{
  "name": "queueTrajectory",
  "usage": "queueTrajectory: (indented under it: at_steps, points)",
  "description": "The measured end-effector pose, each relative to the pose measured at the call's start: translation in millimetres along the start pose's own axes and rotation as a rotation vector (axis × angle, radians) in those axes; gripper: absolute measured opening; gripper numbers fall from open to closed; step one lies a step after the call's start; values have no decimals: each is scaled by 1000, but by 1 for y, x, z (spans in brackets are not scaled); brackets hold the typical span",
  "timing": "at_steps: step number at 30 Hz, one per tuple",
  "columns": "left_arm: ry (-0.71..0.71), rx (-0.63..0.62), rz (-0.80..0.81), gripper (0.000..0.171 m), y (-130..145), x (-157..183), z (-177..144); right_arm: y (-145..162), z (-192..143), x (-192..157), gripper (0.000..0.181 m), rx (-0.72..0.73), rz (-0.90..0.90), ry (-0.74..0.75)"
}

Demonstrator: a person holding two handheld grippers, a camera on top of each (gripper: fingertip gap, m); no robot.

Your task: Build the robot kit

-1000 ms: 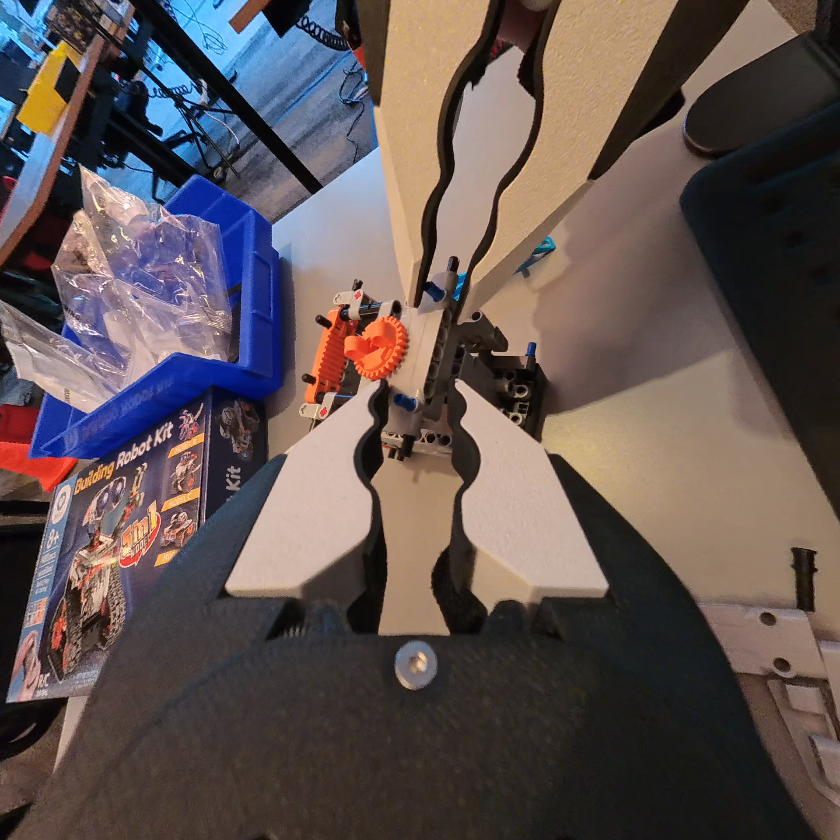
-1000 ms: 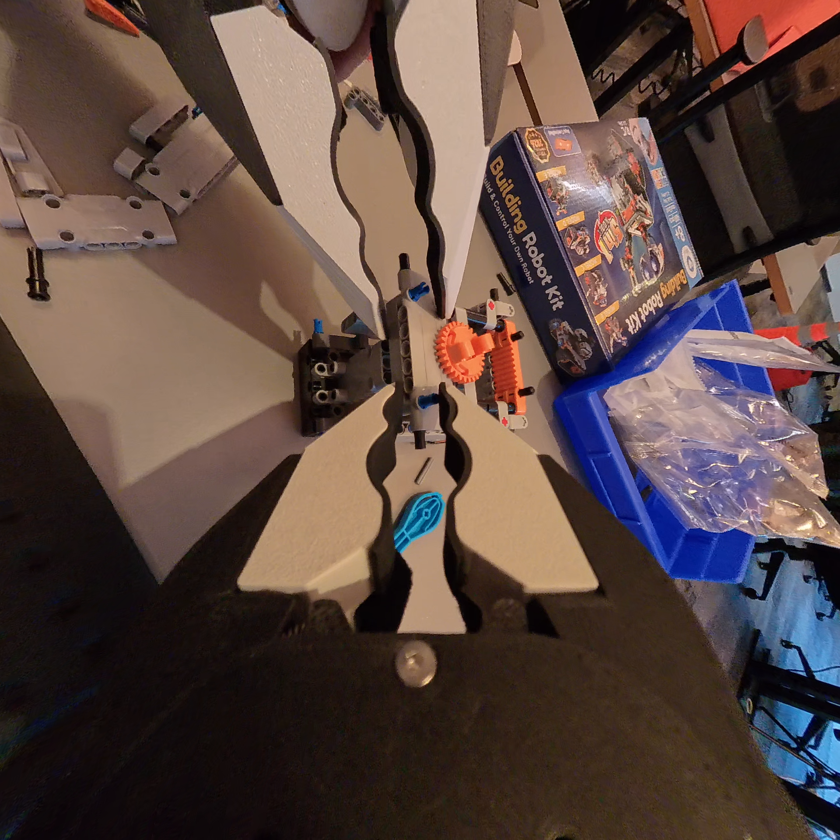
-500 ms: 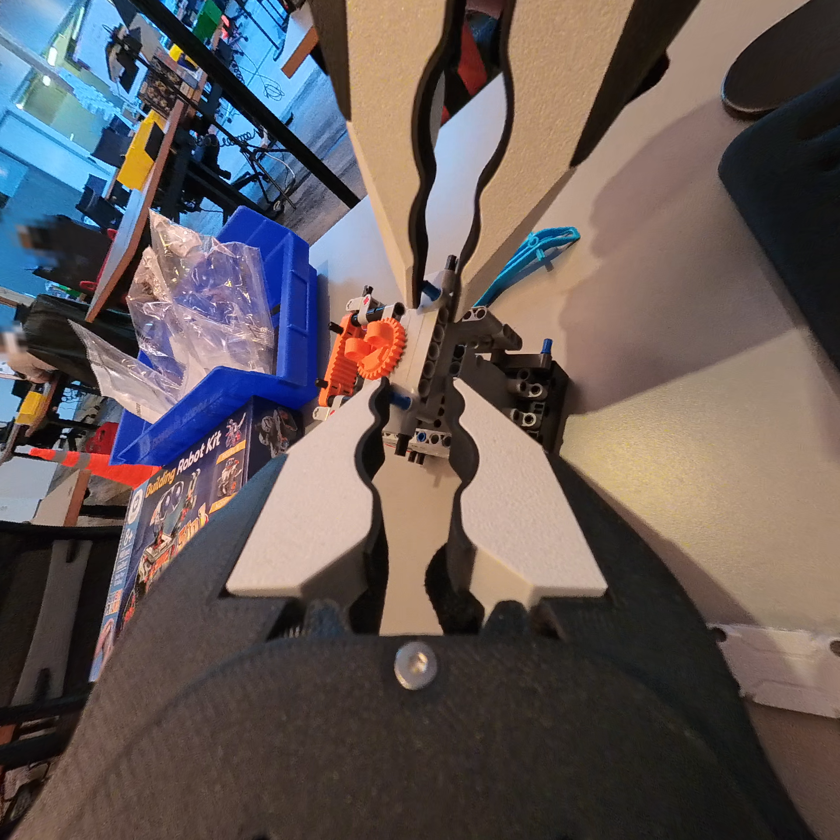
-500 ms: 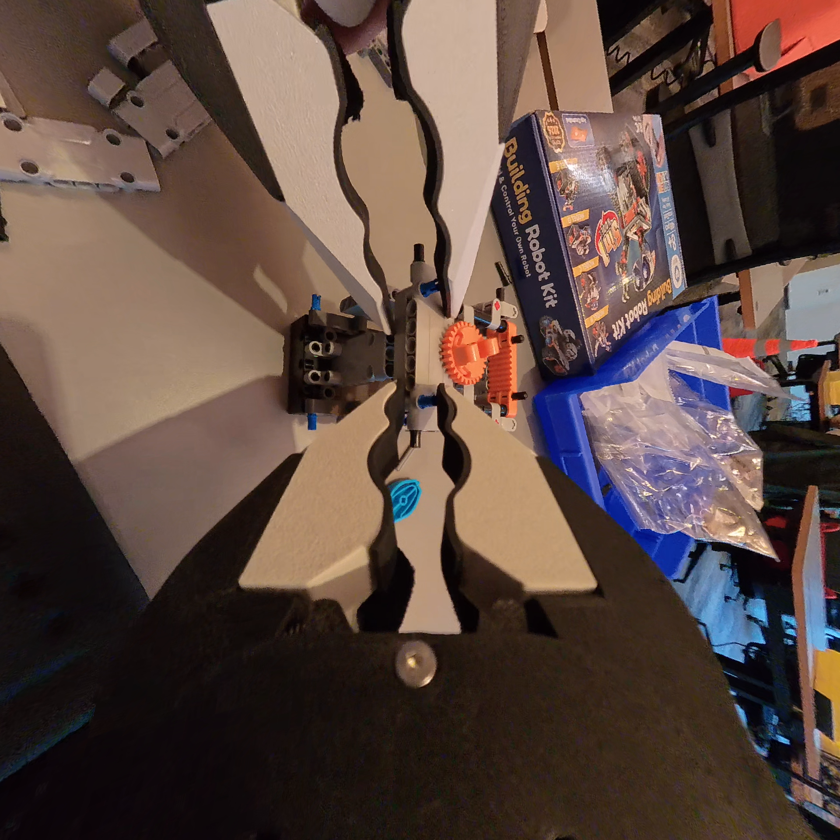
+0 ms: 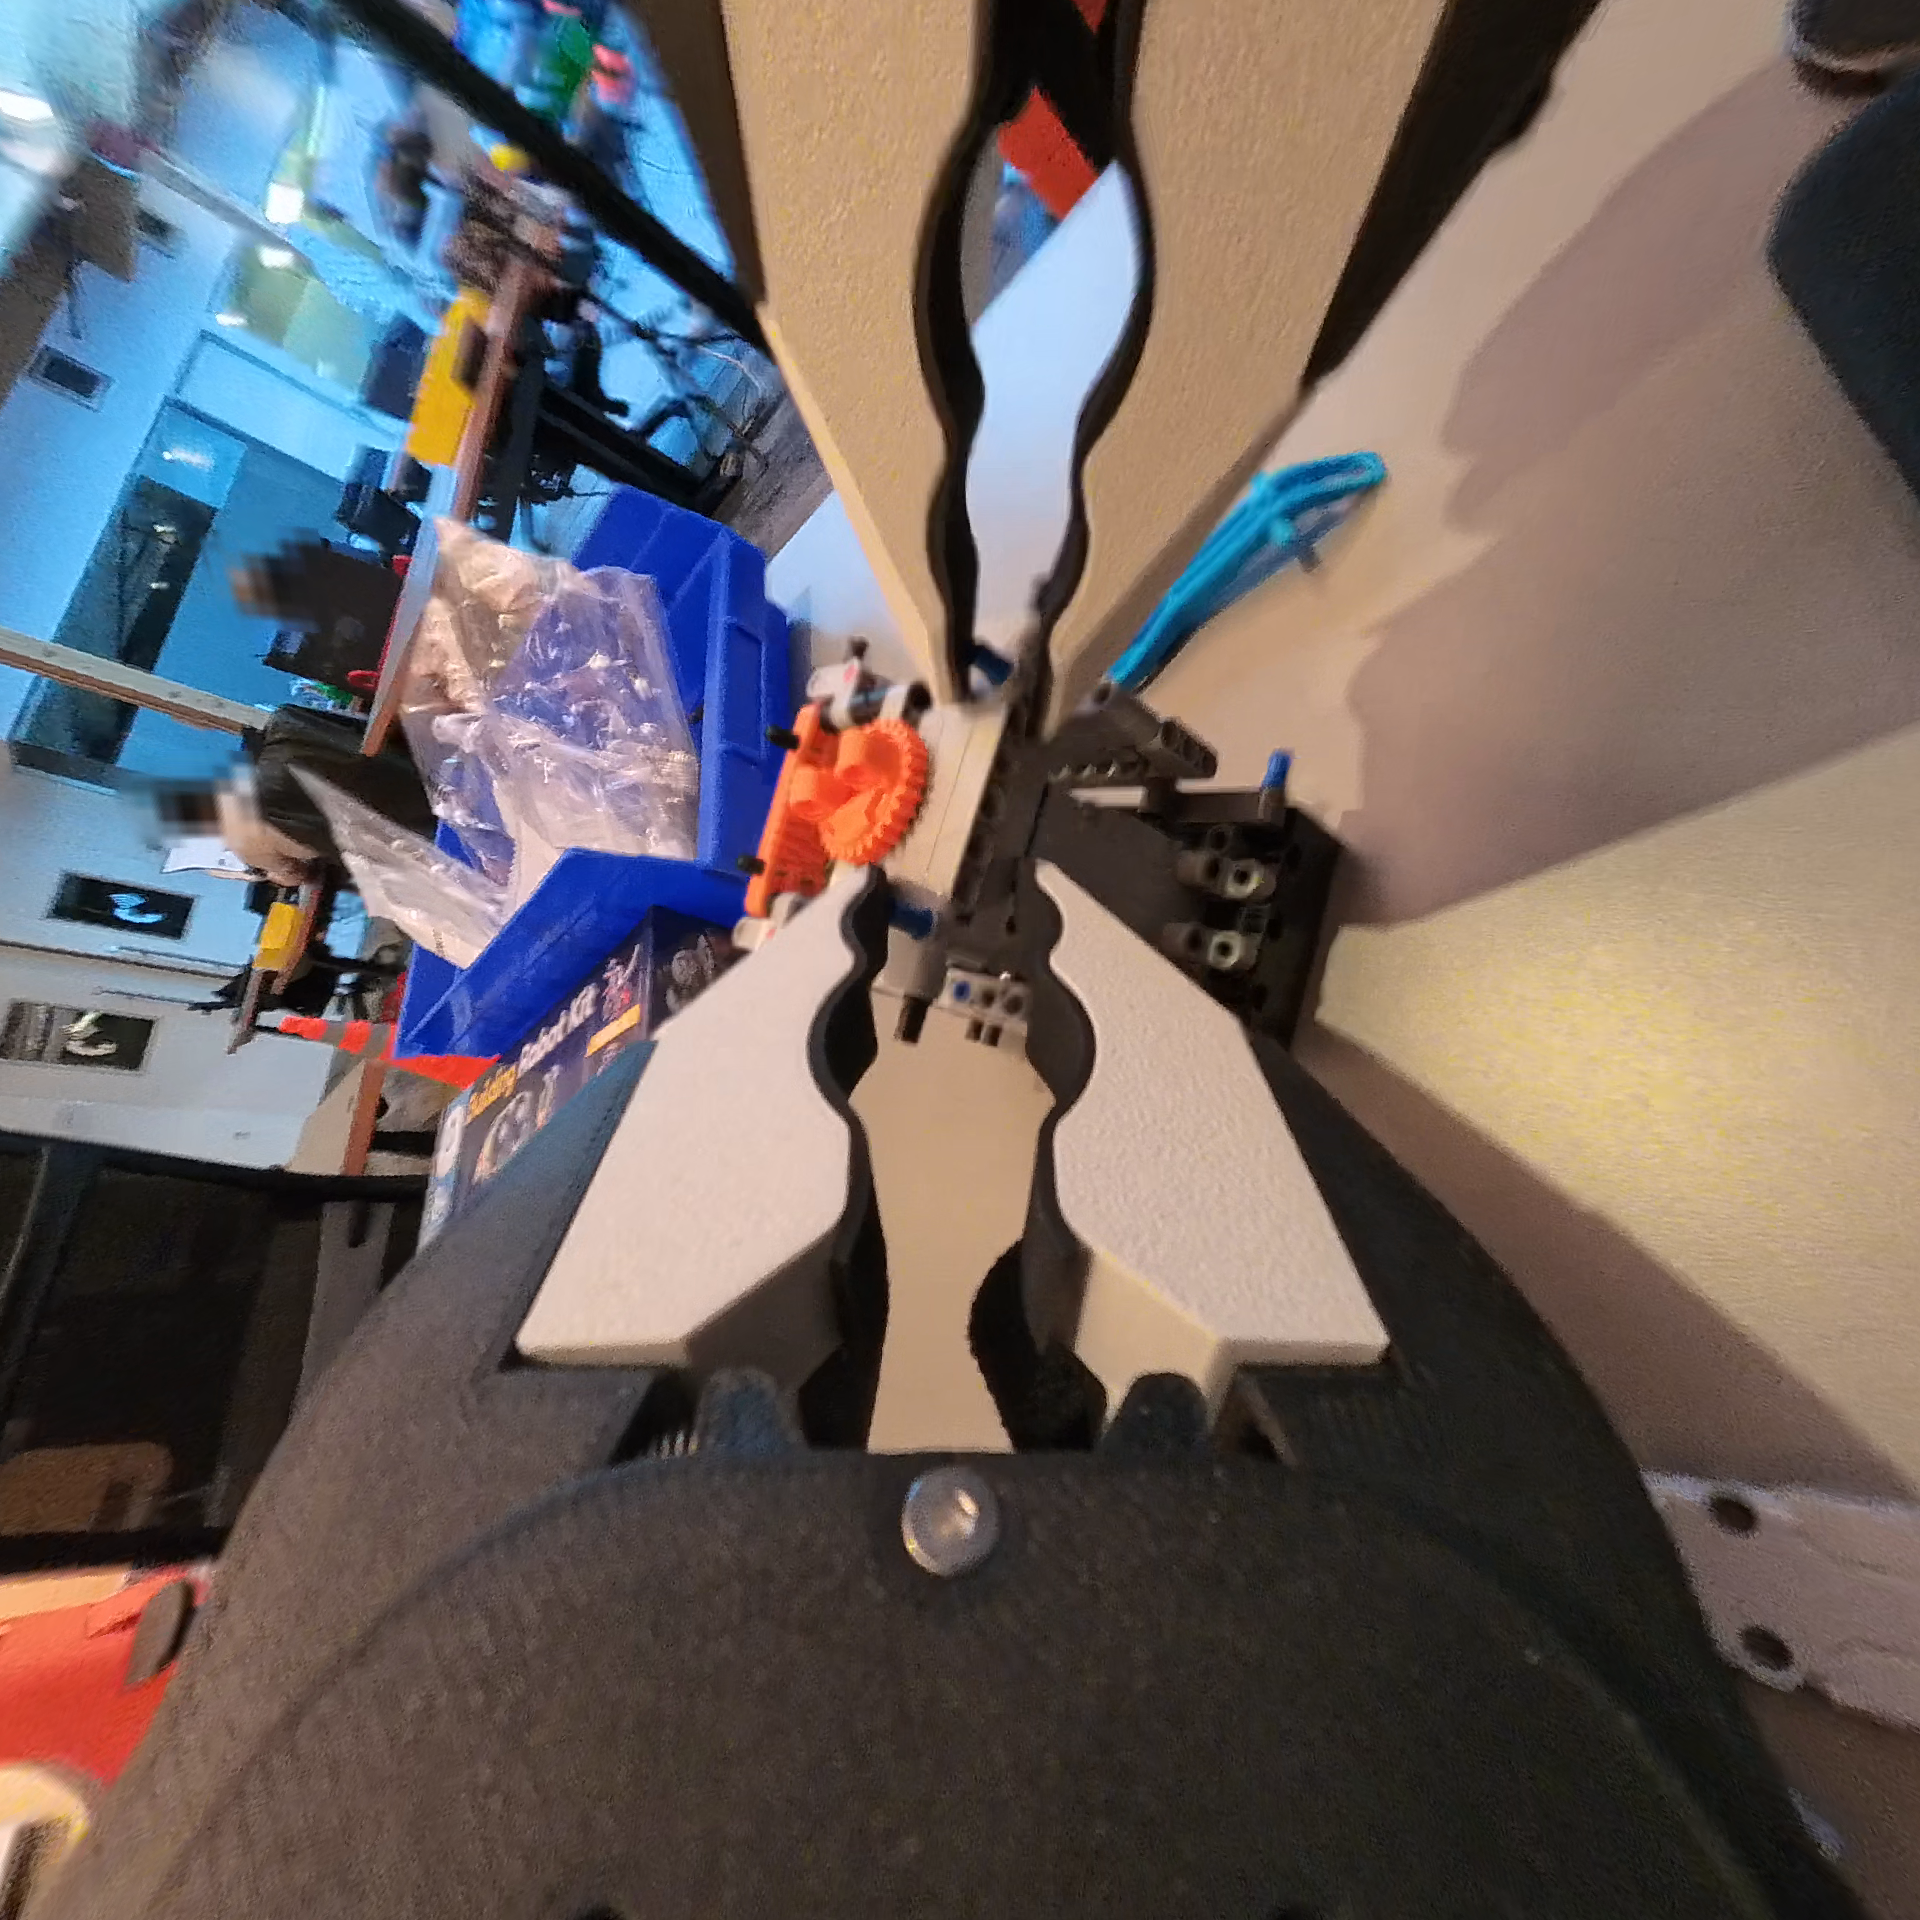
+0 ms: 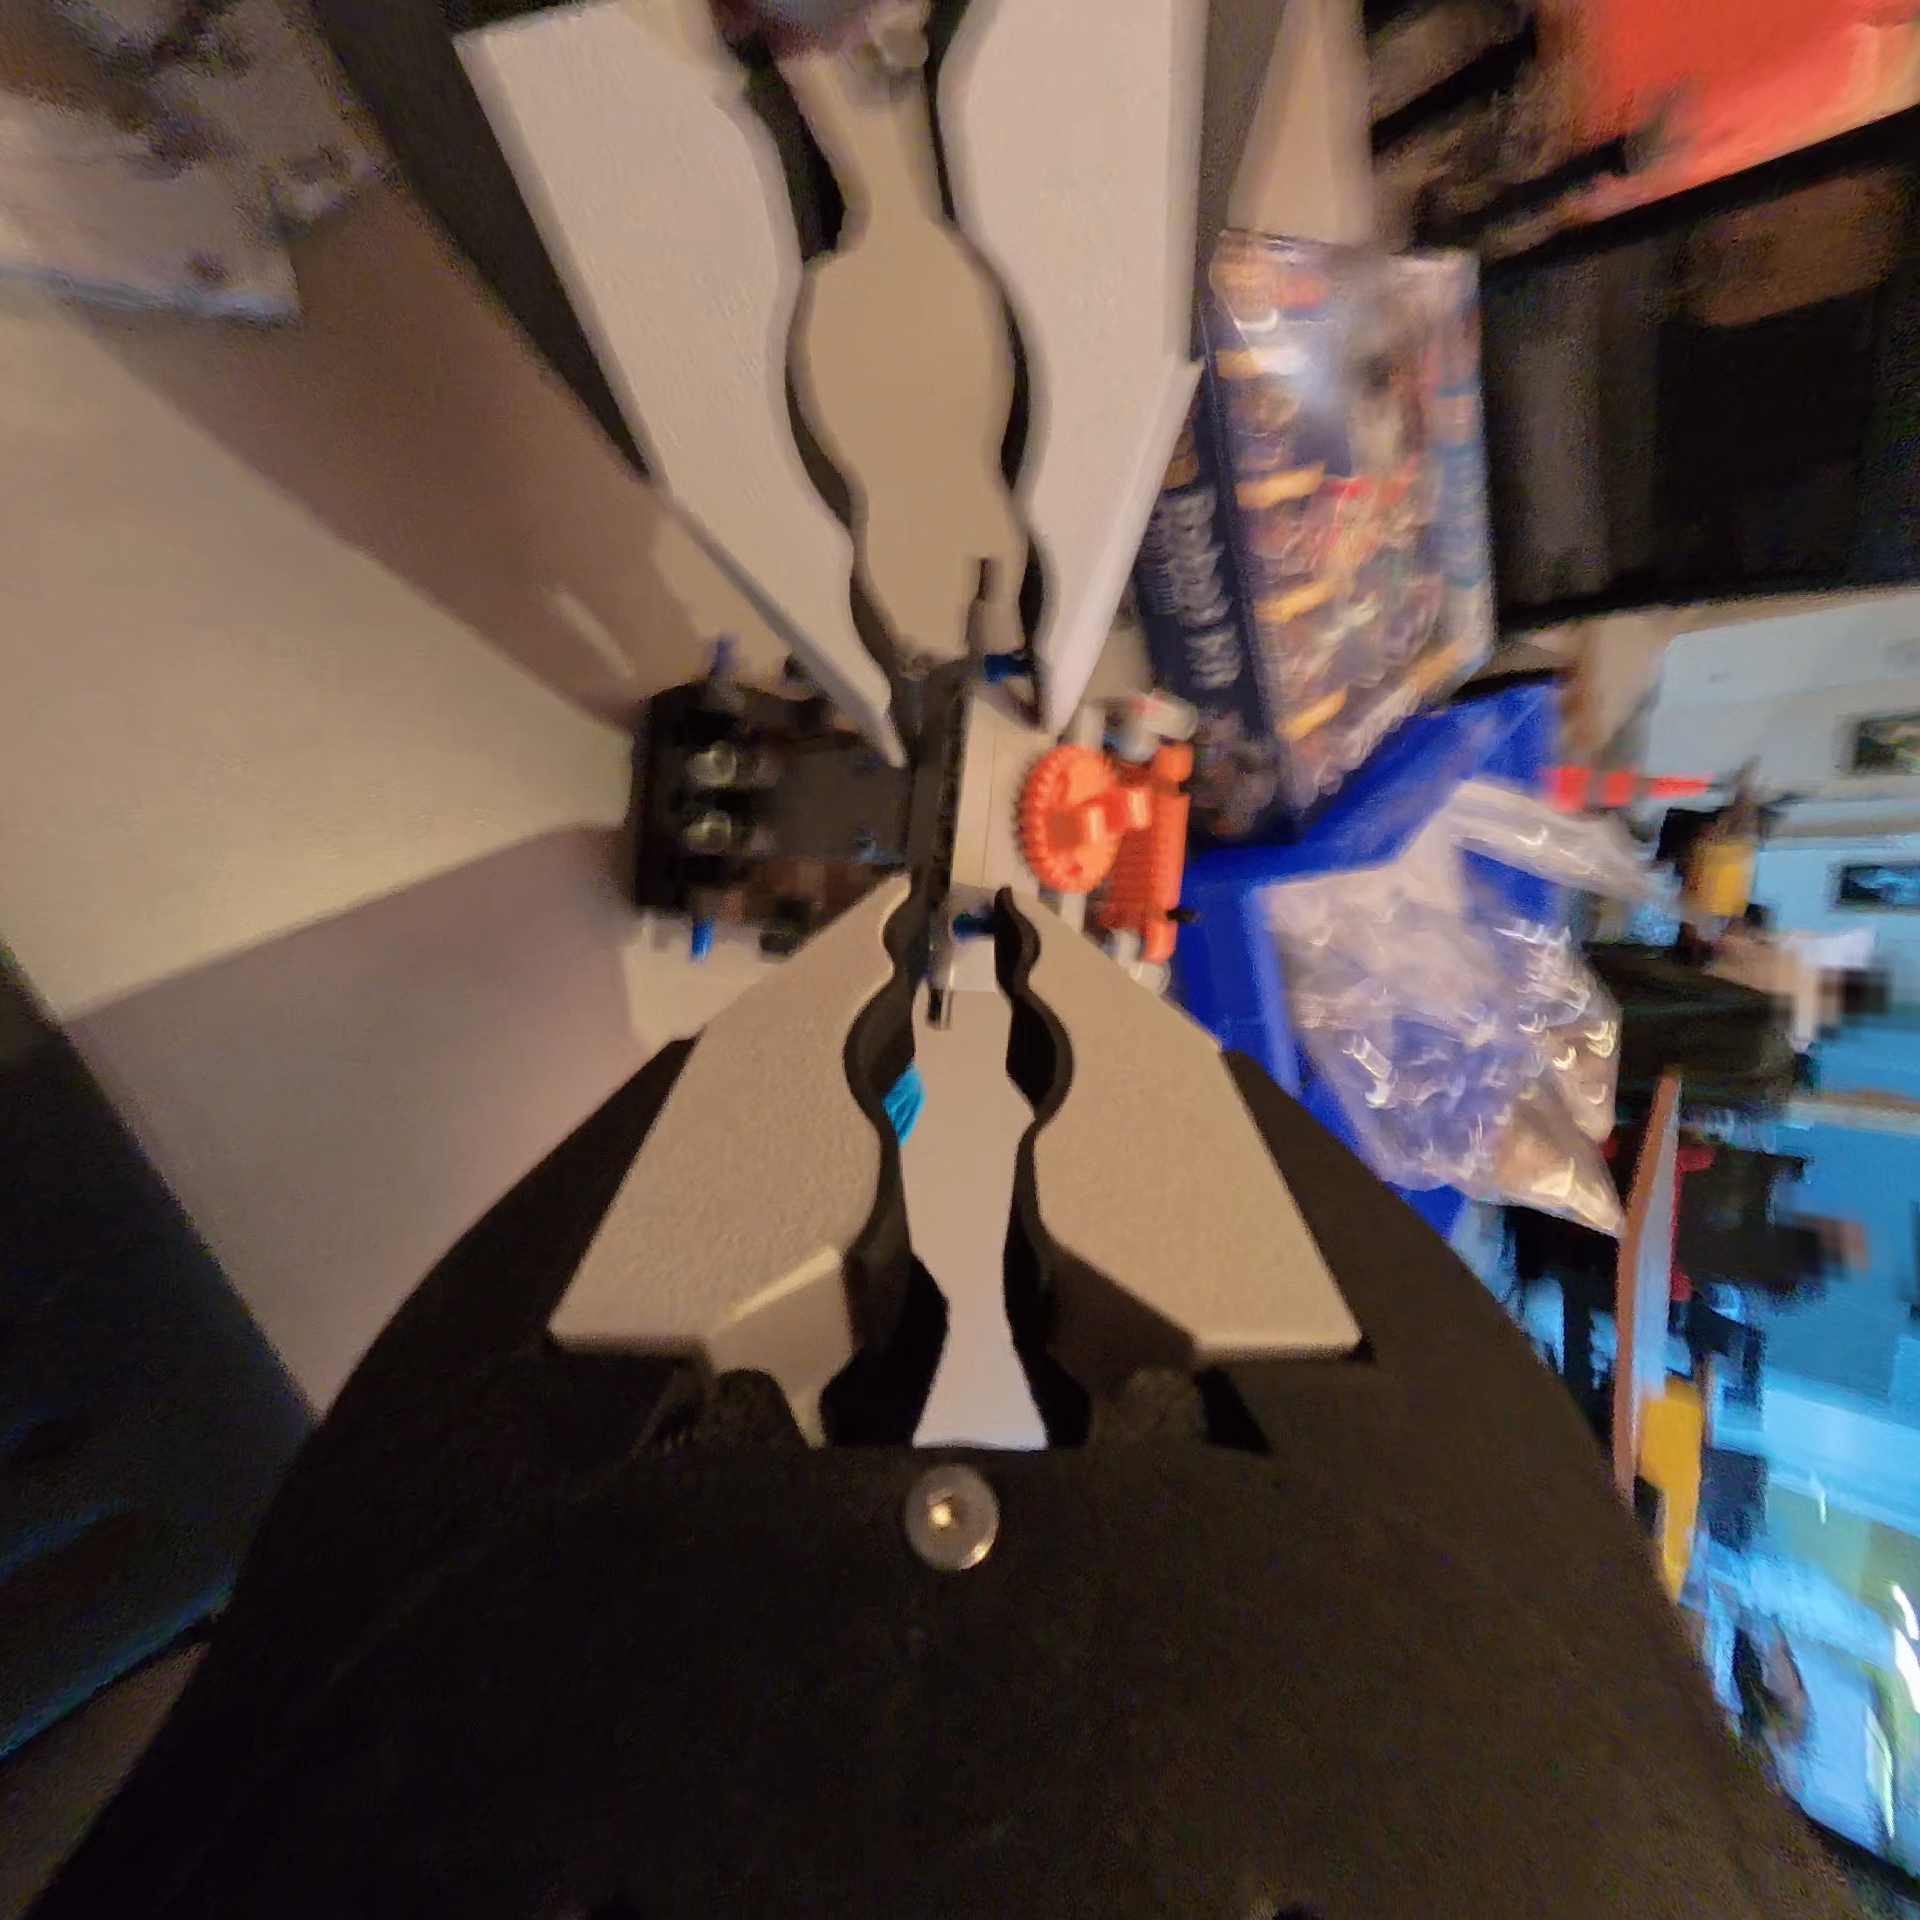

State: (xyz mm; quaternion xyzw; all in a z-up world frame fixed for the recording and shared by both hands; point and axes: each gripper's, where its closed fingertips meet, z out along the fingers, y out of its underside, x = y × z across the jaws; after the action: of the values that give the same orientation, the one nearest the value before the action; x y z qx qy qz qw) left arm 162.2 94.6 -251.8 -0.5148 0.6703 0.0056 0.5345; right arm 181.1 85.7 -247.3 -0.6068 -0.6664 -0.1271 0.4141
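Between both claws (image 5: 954,904) (image 6: 961,914), toothed plastic brick assembly (image 5: 966,821).

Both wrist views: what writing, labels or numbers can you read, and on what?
Dark blue kit box: carries a printed title and pictures; I don't copy out writing.
Dark wall panels: too blurred to read.
Brick assembly, held in both jaws: no writing legible.

left gripper (image 5: 951,914) | jaws clamp brick assembly (image 5: 966,821) | right gripper (image 5: 1003,675) opposite

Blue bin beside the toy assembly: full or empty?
Holding things: crumpled clear plastic bags rise above the blue bin rim. What lies under them cannot be told.
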Motion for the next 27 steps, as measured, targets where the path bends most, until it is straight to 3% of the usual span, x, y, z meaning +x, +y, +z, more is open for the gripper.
queueTrajectory:
  at_steps: [8,13,15,22,27]
  points:
    - [-36,-22,31,23,2,0,1,3,3,2,11,15,83,-46]
    - [65,-4,-46,27,6,0,-7,-10,-4,1,10,104,175,-89]
    - [93,-8,-9,30,7,2,-12,-9,-2,0,18,108,210,-95]
    - [67,9,27,29,2,4,-9,-13,-2,-4,1,103,185,-120]
    - [38,-2,30,23,3,1,-8,-13,-1,-4,0,110,228,-164]
